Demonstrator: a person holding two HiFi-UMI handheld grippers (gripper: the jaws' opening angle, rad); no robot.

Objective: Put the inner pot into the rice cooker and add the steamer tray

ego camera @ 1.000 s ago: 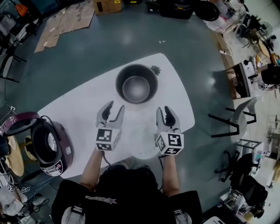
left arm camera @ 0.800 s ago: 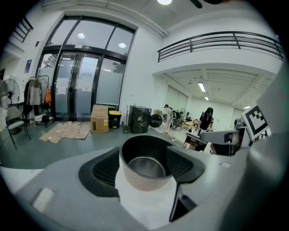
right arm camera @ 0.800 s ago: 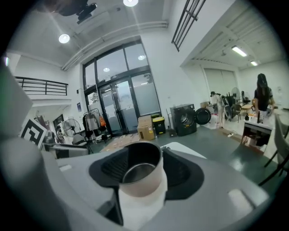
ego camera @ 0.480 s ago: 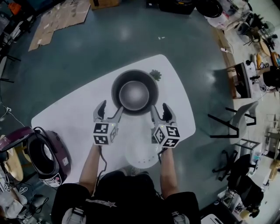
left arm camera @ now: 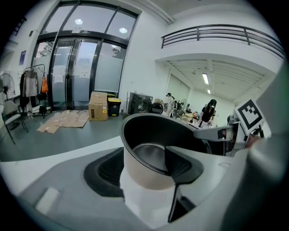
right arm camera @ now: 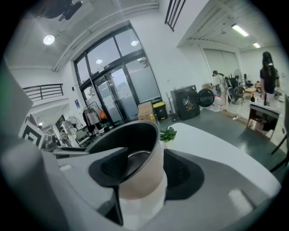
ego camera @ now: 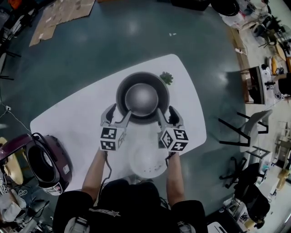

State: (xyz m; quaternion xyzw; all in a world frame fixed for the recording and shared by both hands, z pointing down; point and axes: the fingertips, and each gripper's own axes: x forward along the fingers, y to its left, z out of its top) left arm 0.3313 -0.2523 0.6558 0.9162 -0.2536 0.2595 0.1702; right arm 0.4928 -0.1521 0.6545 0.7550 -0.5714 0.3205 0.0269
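The dark inner pot (ego camera: 142, 98) stands upright on the white table (ego camera: 68, 118). My left gripper (ego camera: 119, 113) straddles the pot's near-left wall, one jaw inside and one outside. Its jaws are closing, and I see no firm press on the wall. In the left gripper view the pot (left arm camera: 149, 149) fills the gap between the jaws. My right gripper (ego camera: 166, 113) stands open astride the near-right wall; the right gripper view shows the pot (right arm camera: 135, 149) between its jaws. The white steamer tray (ego camera: 146, 159) lies at the table's near edge, between my forearms. The purple rice cooker (ego camera: 45, 168) sits off the table's left end, lid up.
A small green plant (ego camera: 167, 78) lies on the table just right of the pot. A chair (ego camera: 245, 123) stands on the floor to the right. Flattened cardboard (ego camera: 63, 13) lies on the floor at the far left.
Both grippers moved forward and down from above the tray to the pot, and their jaws spread wider. They now straddle the pot's wall on either side.
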